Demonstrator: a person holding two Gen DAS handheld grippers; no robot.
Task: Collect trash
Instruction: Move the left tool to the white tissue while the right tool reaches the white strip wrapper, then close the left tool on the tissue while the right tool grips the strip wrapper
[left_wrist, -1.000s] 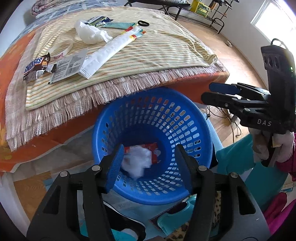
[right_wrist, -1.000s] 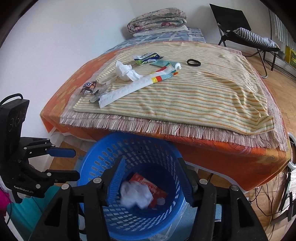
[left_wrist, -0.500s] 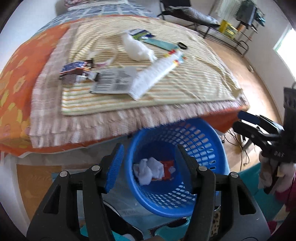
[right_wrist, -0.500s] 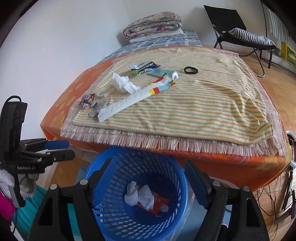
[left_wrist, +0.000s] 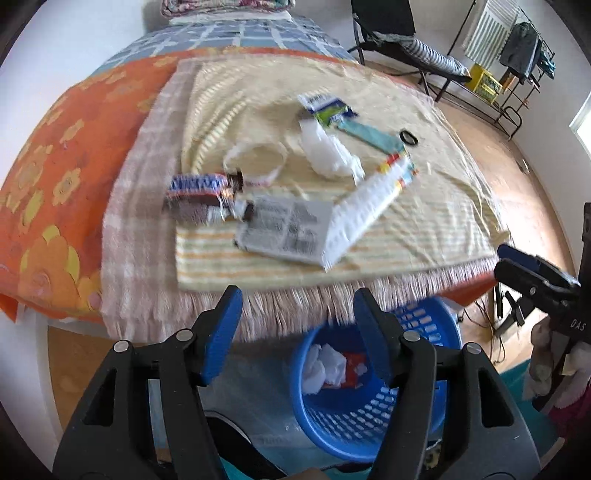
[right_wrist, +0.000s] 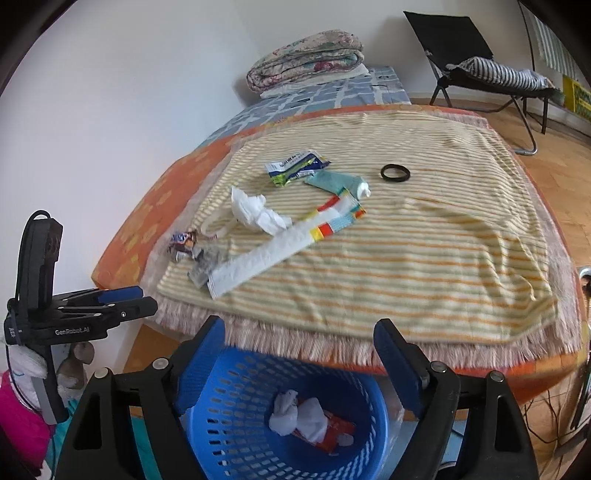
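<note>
Left gripper (left_wrist: 297, 317): jaws apart, just been widening, nothing between them. Right gripper (right_wrist: 297, 354): jaws wide, just been opening, likewise empty. Blue basket (right_wrist: 229, 435) stands on the floor at the bed's edge, holding crumpled tissue (right_wrist: 295, 417) and a red wrapper (right_wrist: 332, 432). Remaining trash lies on the striped blanket (right_wrist: 424, 258): candy wrapper (left_wrist: 199, 192), white tissue (right_wrist: 258, 214), long packet (right_wrist: 280, 247), tube (right_wrist: 340, 182)

The left gripper (left_wrist: 297, 314) hung with its jaws apart, having just widened, nothing between them, above the blue basket (left_wrist: 373, 421) that held crumpled white tissue (left_wrist: 325, 369) and a red wrapper (left_wrist: 354, 367). Beyond the basket, on the striped blanket (left_wrist: 436, 206), lay a Snickers wrapper (left_wrist: 201, 194), a printed packet (left_wrist: 286, 229), a long white wrapper (left_wrist: 365, 212) and another crumpled tissue (left_wrist: 328, 155). The right gripper (left_wrist: 532, 273) stood right of the basket.
</note>
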